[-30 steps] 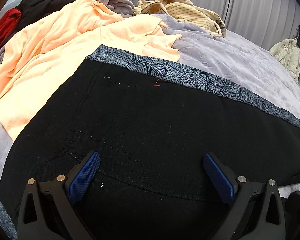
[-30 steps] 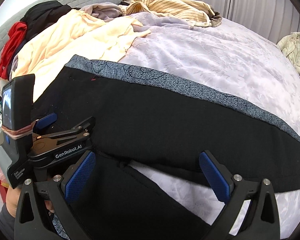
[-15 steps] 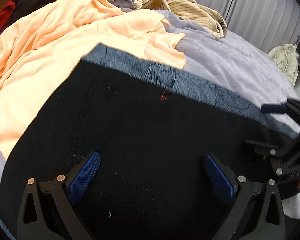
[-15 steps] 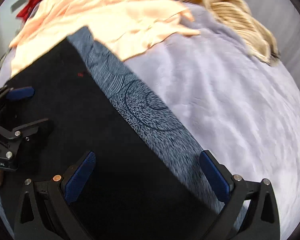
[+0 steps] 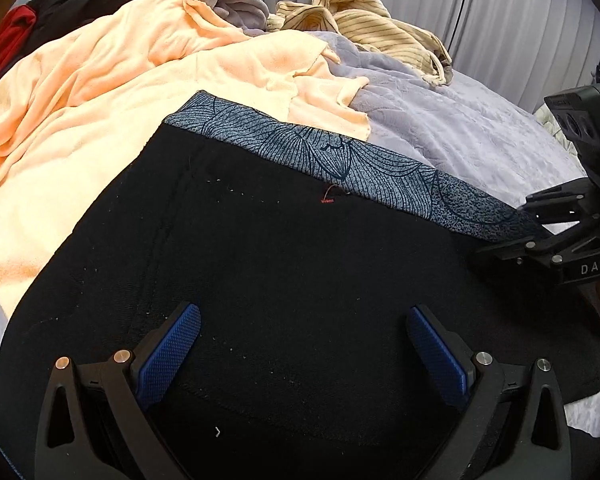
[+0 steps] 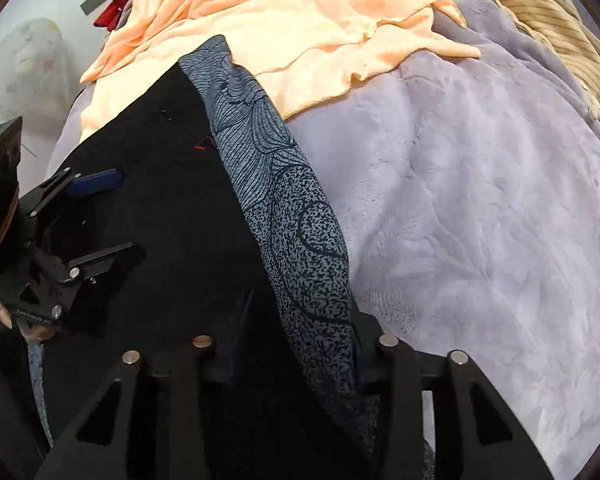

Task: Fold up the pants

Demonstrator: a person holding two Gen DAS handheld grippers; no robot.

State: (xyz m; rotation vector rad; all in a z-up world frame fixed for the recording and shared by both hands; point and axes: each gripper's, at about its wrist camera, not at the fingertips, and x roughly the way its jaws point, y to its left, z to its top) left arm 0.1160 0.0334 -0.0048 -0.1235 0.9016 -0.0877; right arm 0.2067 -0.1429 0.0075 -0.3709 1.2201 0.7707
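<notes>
Black pants with a blue-grey patterned waistband lie flat on a lilac bed cover. My left gripper hovers open over the black cloth, nothing between its blue pads. It shows in the right wrist view as the left gripper, at the left. My right gripper points steeply down at the waistband. Its jaws are closing, with a raised ridge of waistband cloth bunched between them. In the left wrist view the right gripper sits on the waistband's right end.
A peach sheet lies crumpled just beyond the waistband. A striped beige garment and red and black clothes sit at the head of the bed. Grey curtains hang behind. The cover lies bare to the right of the pants.
My right gripper has swung from the pant leg to the waistband's edge, rolled, and narrowed from wide open onto the cloth. The left gripper has hardly moved.
</notes>
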